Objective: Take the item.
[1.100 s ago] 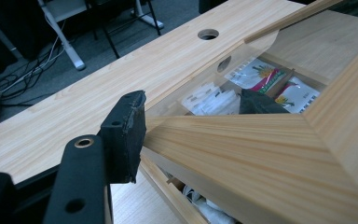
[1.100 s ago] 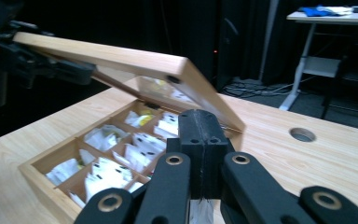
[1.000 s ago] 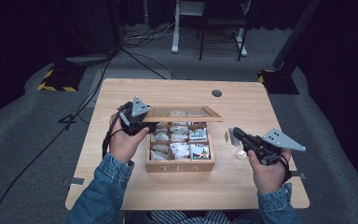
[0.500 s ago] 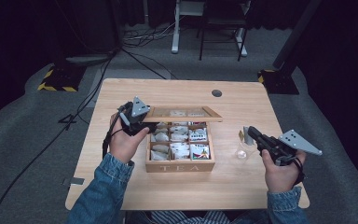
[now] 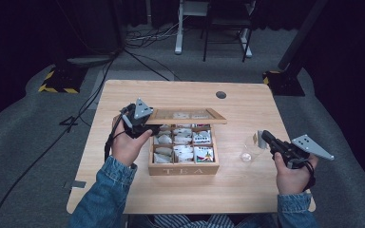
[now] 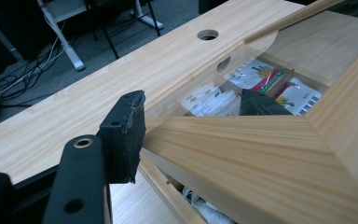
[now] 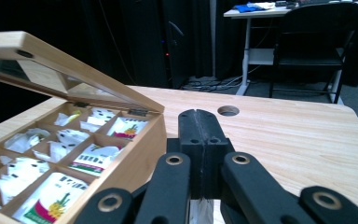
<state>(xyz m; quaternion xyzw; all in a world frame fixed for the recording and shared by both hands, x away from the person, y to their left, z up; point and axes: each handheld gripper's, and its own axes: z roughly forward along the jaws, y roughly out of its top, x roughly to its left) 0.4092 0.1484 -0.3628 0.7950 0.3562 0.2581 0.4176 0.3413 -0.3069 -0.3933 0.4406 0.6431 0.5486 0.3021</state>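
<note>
High view: glass [image 5: 248,151] beside tea box [image 5: 183,167]

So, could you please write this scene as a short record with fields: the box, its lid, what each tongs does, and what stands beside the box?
box: wooden tea box on the table, compartments hold tea bags
lid: glass-paned lid raised, hinged at the far side
left tongs: left tongs shut on the lid's frame, holding it up
right tongs: right tongs shut, something white pinched between them, beside the glass
glass: small clear glass on the table, right of the box
</note>
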